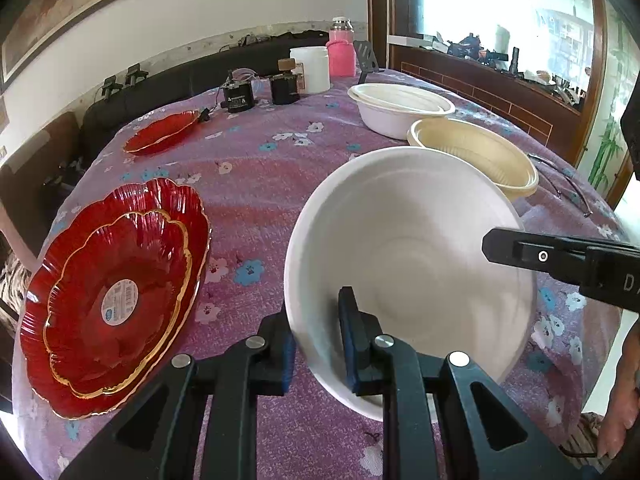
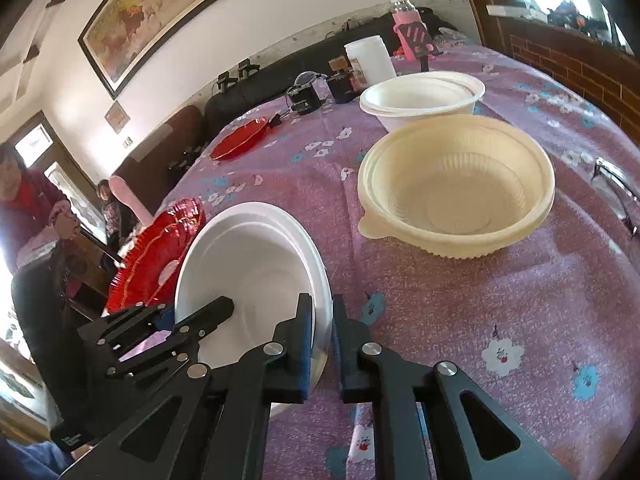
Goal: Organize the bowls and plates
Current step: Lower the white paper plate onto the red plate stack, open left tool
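Jaws: left gripper [image 1: 316, 344] and right gripper [image 2: 322, 344] both clamping opposite rims of tilted white plastic bowl [image 1: 408, 264]; thin rim possibly buckling, bowl slipping onto tabletop [image 2: 460, 300].

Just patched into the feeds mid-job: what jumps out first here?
A tilted white bowl fills the foreground, with the left gripper and right gripper each clamped on its rim from opposite sides. To its left, two red plates sit stacked on the purple floral cloth. Behind the bowl stand a cream bowl stack and, farther back, a white bowl stack.
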`<state>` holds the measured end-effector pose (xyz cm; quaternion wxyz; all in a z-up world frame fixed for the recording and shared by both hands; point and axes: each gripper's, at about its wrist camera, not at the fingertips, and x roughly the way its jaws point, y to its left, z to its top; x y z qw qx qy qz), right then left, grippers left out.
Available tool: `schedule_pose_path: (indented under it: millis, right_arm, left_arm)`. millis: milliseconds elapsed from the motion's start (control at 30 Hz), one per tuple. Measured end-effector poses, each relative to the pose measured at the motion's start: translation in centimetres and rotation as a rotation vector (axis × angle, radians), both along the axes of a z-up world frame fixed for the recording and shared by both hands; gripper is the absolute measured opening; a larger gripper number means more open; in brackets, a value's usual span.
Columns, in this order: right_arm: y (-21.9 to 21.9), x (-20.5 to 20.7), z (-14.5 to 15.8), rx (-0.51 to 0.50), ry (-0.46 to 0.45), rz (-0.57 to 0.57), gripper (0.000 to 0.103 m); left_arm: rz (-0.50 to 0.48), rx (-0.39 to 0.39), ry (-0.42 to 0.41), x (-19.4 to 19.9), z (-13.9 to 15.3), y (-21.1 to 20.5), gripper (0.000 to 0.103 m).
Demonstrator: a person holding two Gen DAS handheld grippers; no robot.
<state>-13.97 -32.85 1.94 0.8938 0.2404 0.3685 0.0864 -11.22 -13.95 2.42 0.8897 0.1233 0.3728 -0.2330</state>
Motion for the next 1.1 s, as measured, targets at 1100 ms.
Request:
schedule_pose_path:
  millis: [1100]
  right_arm:
    - [15.2,10.8,5.1,0.096,0.042,0.293,0.010]
  left_arm:
    - [0.394,-0.097,0.013,5.3,4.6,17.9,0.019]
